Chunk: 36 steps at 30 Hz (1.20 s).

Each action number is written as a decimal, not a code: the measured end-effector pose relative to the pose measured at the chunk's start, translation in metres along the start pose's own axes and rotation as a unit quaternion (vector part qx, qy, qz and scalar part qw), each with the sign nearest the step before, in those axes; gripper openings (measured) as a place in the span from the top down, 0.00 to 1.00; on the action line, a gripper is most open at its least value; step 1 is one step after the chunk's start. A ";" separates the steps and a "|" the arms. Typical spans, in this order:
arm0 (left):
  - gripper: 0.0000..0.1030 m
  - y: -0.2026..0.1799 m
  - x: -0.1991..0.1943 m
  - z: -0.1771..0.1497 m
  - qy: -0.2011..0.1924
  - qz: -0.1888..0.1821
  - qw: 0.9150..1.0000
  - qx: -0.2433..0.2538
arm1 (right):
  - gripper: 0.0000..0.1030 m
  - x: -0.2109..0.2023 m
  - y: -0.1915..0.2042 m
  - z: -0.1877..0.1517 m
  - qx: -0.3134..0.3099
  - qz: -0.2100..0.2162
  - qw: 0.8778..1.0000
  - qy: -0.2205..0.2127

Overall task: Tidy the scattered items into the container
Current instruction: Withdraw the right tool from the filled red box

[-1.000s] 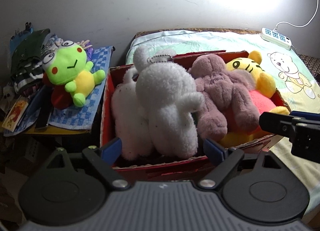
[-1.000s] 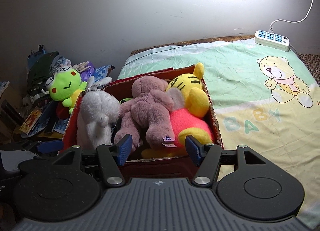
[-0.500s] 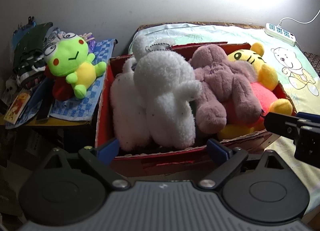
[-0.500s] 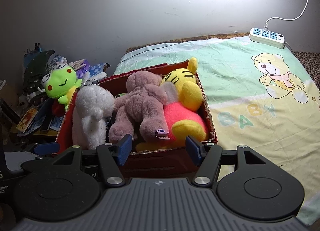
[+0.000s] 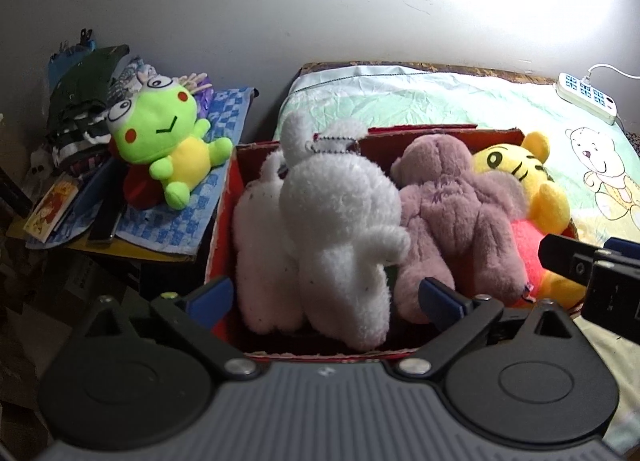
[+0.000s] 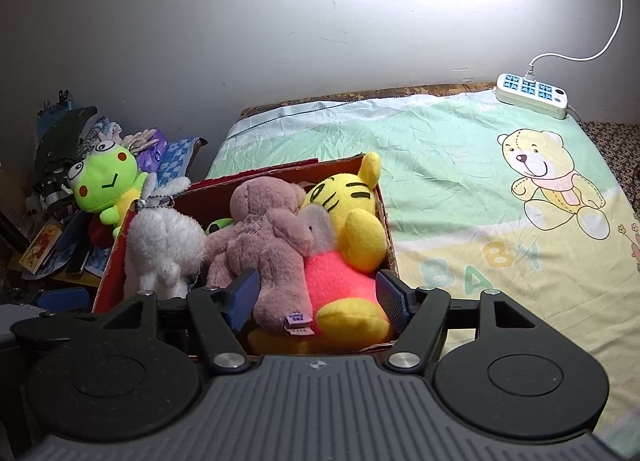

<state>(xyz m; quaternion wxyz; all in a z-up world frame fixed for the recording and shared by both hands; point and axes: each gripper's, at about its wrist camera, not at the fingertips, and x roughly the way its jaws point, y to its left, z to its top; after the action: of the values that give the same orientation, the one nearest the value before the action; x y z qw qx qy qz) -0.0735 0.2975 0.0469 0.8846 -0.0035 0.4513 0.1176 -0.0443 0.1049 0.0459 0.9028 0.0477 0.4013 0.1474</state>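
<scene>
My left gripper [image 5: 326, 299] is black, with two round housings, a ribbed grey body, silver screws at the finger pivots and blue pads [image 5: 440, 297] (ridged ones). My right gripper [image 6: 318, 299] matches it: black arms, blue pads [image 6: 390, 297], grey ribbing.

Bed [image 6: 460, 189] in bear-print sheet [image 6: 480, 221], bearing red box [image 6: 384, 221] and power strip [image 6: 532, 95].

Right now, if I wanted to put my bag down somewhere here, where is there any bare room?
The bed sheet lies bare between the red box and the power strip. The box is packed: white plush, mauve plush, yellow tiger. The side stand left of it is crowded too, under the green frog and clutter.
</scene>
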 end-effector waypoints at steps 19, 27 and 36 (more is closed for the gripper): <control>0.03 -0.075 0.002 0.014 0.001 -0.018 1.000 0.020 | 0.29 -0.008 -0.079 0.013 0.071 -0.042 0.997 -0.007; 0.03 -0.092 0.004 0.019 0.003 -0.026 1.000 0.018 | 0.29 -0.001 -0.095 0.016 0.064 -0.041 0.997 0.007; 0.03 -0.091 0.002 0.012 0.011 0.009 1.000 -0.003 | 0.29 0.004 -0.092 0.021 0.033 -0.006 0.999 0.019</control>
<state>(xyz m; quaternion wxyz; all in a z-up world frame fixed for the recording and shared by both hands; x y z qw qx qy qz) -0.0434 0.2104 0.0433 0.8784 -0.0036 0.4607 0.1269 -0.0054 0.0195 0.0386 0.8937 0.0724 0.4234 0.1296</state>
